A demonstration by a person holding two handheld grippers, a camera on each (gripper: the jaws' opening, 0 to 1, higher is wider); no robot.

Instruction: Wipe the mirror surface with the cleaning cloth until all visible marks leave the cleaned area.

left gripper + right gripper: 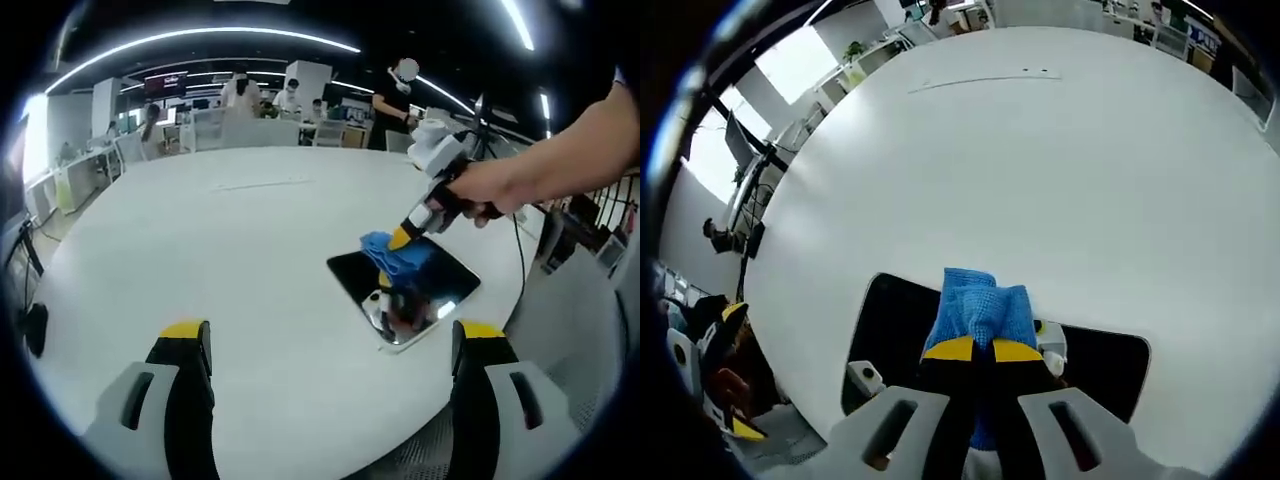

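Yellow-tipped jaws of the right hand-held gripper (975,349) clenched on the blue cloth (978,305), pressing it down onto the mirror (892,320). Mid-wipe, by the look of it: cloth on the dark glass, near its middle, with glass showing on either side. Hard to tell from either view whether any marks remain; reflections blur the near corner of the mirror in the left gripper view. Lying flat near the edge of the white surface (220,250), mirror fully in sight. Reaching in from the right, a bare hand (490,190) angling that gripper downward. Left hand-held gripper (330,345) released, jaws wide apart, hovering well short of the mirror, grasping nothing.
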